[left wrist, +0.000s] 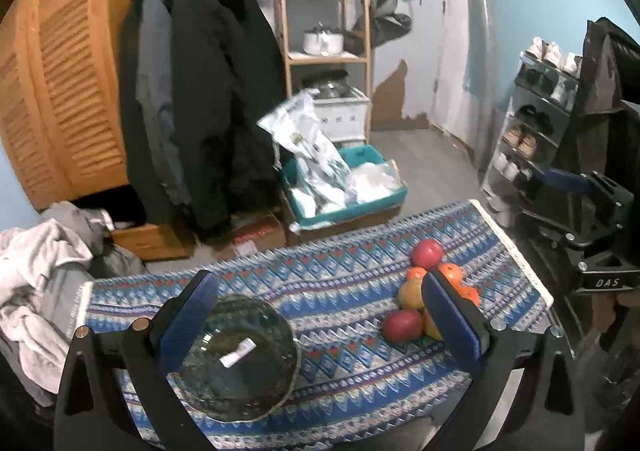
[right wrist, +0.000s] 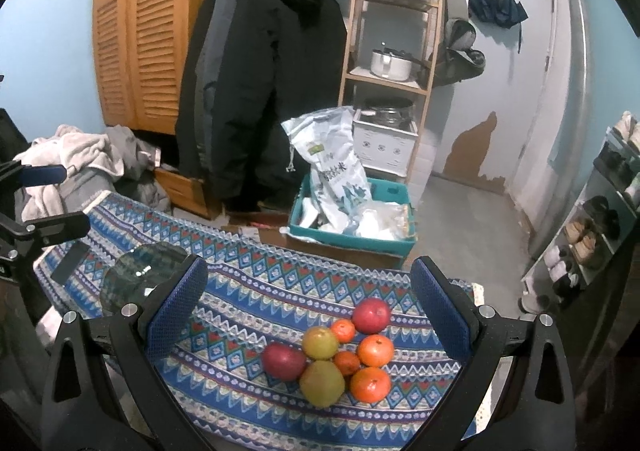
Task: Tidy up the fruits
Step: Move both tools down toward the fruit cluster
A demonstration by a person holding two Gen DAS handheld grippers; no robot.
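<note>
A cluster of fruit lies on a blue patterned cloth [right wrist: 248, 291]: two red apples [right wrist: 283, 361] [right wrist: 371, 315], two yellow-green ones [right wrist: 320, 342], and several oranges [right wrist: 375, 350]. My right gripper [right wrist: 308, 305] hangs open above and just before the cluster, touching nothing. A dark glass bowl [left wrist: 236, 357] with a white label inside sits at the cloth's left; in the right wrist view the bowl [right wrist: 140, 275] lies far left. My left gripper [left wrist: 320, 309] is open over the cloth, its left finger above the bowl's rim, its right finger hiding part of the fruit pile [left wrist: 412, 293].
The clothed table's far edge [left wrist: 280, 251] drops to the floor. Beyond stand a teal bin [right wrist: 352, 231] with bags, hanging dark coats [right wrist: 260, 83], a wooden shelf [right wrist: 392, 51], a clothes heap [left wrist: 44, 271] at left and a shoe rack [left wrist: 532, 123] at right.
</note>
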